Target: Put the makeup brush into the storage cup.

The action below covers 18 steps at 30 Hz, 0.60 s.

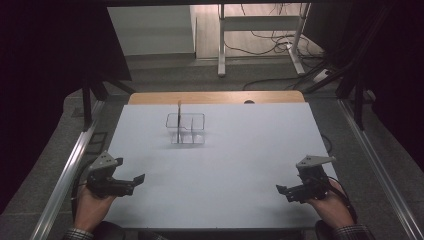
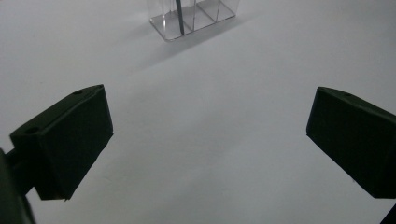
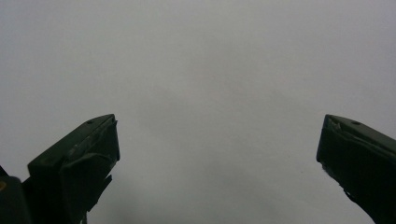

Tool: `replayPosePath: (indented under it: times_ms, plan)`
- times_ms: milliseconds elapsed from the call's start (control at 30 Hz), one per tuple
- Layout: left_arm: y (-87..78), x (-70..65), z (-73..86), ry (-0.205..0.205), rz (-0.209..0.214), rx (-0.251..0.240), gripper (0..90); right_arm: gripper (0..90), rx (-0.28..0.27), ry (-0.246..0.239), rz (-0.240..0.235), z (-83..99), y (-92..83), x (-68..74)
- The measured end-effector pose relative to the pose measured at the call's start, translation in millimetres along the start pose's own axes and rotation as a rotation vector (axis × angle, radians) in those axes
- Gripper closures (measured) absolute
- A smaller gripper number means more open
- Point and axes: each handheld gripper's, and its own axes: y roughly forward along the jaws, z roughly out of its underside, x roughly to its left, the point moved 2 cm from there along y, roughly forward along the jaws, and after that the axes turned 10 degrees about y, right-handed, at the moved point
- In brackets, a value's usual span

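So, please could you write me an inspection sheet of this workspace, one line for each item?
Surface: white table top, wooden strip at its far edge; flat, no marks seen.
Job's things: clear divided organizer standing toward the far middle, a thin dark upright stick in its left compartment.
Clutter: nothing seen.
Grippers: left gripper and right gripper near the front corners, jaws wide apart, both empty.
Cables: loose cables on floor beyond the table.
Surroundings: white frame legs behind, dark curtains at both sides.
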Motion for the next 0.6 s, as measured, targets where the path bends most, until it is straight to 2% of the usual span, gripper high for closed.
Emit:
replayPosePath:
  times_ms: [600]
  plan:
    - [-7.7,-4.3,13.2,-0.006,-0.001,0.044,0.5,0.0,0.002,0.001,0.001,0.1,0.1,0.1]
